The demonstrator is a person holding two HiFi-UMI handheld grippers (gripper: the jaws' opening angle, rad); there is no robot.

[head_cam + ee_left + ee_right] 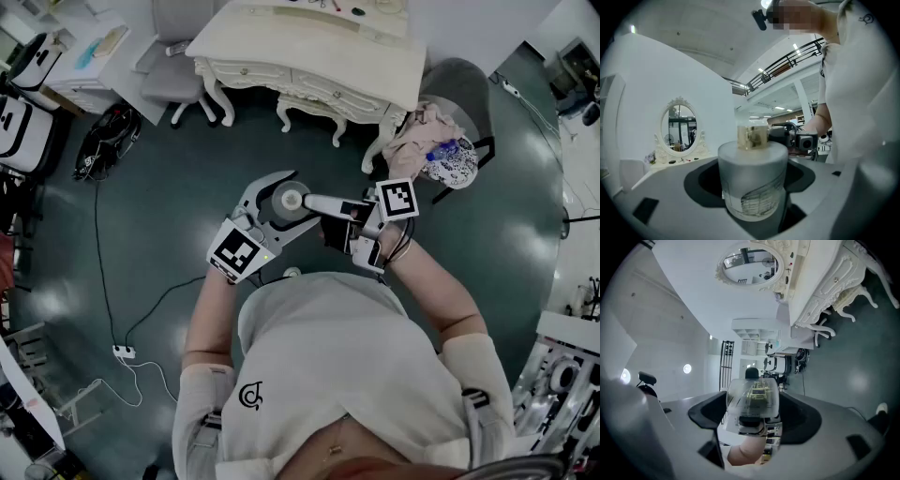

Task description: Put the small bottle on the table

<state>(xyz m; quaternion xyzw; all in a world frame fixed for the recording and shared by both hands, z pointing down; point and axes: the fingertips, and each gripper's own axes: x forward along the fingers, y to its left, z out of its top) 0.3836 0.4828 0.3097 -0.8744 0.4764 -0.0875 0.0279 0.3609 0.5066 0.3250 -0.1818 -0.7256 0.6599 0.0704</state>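
We judge small bottle (pixel 752 180) light, rigid, slick, breakable. Left gripper (pixel 292 201) jaws clamped on body. Right gripper (pixel 753 416) jaws apart around cap (pixel 752 136). Take hold of body, not cap.

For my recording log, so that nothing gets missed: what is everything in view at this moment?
small bottle: one, frosted grey with a clear-and-gold cap, held above the floor between the grippers
dressing table: one, cream, ahead of the person
mirror: one, oval, white frame, on the dressing table
chairs: two, grey, one at the table's left, one at its right
clothes: one pile, pink and patterned, on the right chair
bag: one, black, floor at left
power strip: one, white, floor
floor: dark teal
left gripper: grey, shut on the bottle's body
right gripper: grey, cap between its jaws, contact unclear
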